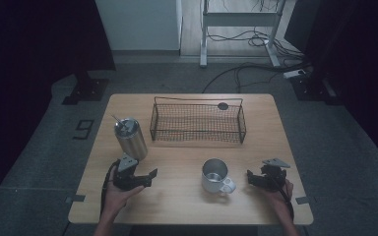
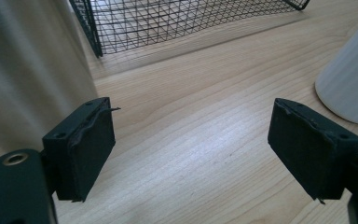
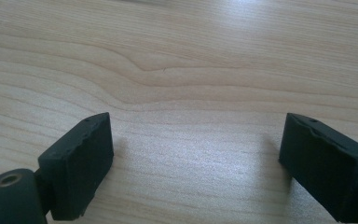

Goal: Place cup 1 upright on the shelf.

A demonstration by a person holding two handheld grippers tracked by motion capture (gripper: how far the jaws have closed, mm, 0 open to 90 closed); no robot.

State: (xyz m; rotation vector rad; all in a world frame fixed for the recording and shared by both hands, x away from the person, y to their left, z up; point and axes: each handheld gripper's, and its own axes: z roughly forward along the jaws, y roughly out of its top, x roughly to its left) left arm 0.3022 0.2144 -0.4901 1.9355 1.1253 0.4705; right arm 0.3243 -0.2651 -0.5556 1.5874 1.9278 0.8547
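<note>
While my left gripper (image 1: 153, 173) sits open and empty beside the upright steel tumbler (image 1: 130, 137), the mug (image 1: 215, 175) stands between my hands, handle toward my right gripper (image 1: 249, 176), the nearer one, also open and empty.
</note>
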